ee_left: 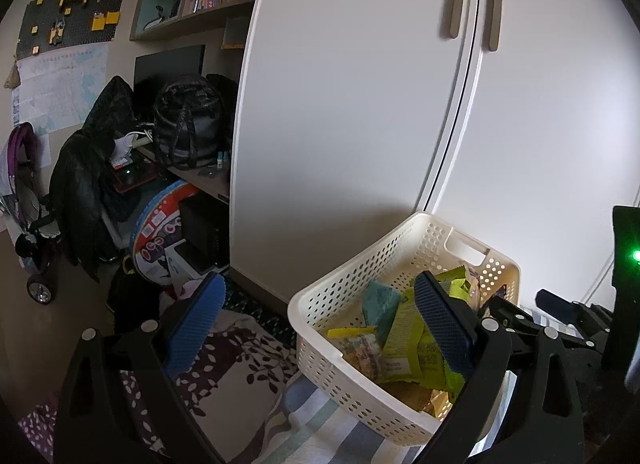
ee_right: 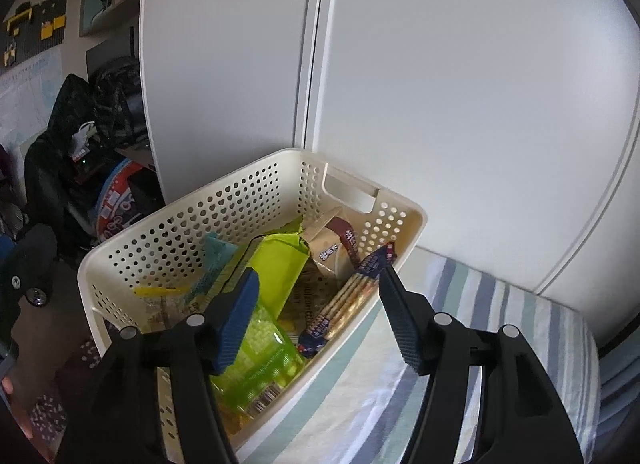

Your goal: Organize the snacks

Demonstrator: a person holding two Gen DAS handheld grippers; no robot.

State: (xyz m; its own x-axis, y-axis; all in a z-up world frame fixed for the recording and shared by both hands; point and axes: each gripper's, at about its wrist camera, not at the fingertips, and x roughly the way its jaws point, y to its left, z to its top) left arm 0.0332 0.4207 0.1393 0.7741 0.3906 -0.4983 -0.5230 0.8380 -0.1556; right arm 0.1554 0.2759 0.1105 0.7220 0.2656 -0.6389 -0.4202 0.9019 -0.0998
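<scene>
Right wrist view: white basket sits on the striped blanket against the wardrobe, stuffed with snacks; green pack in the middle, biscuit sticks at 3 o'clock; right gripper hangs spread wide, holding nothing; left gripper gapes empty too, basket at its 3 o'clock.

A cream basket dotted with round holes holds lime-green packets, a teal packet, a beige and brown bag and a navy stick pack. It sits on bedding striped blue, green and white. White cupboard doors fill the upper frame. Both grippers are black with blue ribbed pads.
</scene>
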